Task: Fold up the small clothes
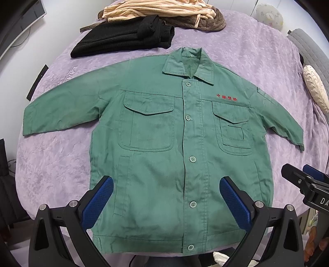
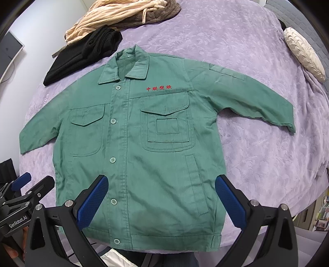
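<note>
A small green work jacket (image 1: 164, 127) (image 2: 144, 143) lies flat and face up on a purple bedspread (image 1: 61, 160) (image 2: 257, 154). It is buttoned, collar at the far end, both sleeves spread outward, red embroidered characters (image 1: 226, 97) (image 2: 158, 88) on the chest. My left gripper (image 1: 166, 184) hangs open above the jacket's lower left half, nothing between its blue pads. My right gripper (image 2: 161, 183) hangs open above the lower right half, also holding nothing. Each gripper shows at the side edge of the other's view: the right gripper (image 1: 304, 180) and the left gripper (image 2: 26, 189).
A folded black garment (image 1: 123, 39) (image 2: 82, 55) and a heap of striped beige and brown clothes (image 1: 160, 12) (image 2: 115, 16) lie beyond the collar. A cream pillow (image 1: 315, 88) (image 2: 304, 53) rests at the right edge of the bed. A monitor (image 1: 20, 22) stands at the far left.
</note>
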Motion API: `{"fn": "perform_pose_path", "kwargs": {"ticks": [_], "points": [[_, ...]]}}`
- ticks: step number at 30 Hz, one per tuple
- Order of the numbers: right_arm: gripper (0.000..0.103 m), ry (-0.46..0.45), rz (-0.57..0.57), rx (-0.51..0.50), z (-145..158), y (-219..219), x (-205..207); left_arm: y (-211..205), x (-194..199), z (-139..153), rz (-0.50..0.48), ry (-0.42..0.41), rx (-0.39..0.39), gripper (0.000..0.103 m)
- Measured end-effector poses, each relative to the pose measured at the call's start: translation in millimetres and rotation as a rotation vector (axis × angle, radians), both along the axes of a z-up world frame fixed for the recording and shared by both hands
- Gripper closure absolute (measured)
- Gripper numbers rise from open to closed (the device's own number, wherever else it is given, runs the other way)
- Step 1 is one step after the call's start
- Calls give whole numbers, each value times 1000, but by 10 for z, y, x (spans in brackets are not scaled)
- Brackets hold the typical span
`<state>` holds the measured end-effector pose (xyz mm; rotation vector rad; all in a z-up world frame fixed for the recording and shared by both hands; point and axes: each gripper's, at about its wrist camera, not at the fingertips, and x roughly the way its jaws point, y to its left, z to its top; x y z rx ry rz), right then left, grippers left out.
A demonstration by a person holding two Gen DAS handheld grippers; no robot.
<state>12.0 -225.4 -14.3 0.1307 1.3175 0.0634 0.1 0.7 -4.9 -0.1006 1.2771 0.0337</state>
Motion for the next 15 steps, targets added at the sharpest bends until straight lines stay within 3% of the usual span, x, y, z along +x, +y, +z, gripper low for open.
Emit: {"fn": "perform_pose_path", "kwargs": {"ticks": [6,8,15], "points": [[0,2,-3,3,-8,-13,-34,-14,-5,-9,3,8,1,0],[0,2,-3,3,-9,-14,-30,-1,-8,11,3,52,-4,0],[0,2,-10,4,-20,-21,-92,3,-45,11,-1,20,1,0]]}}
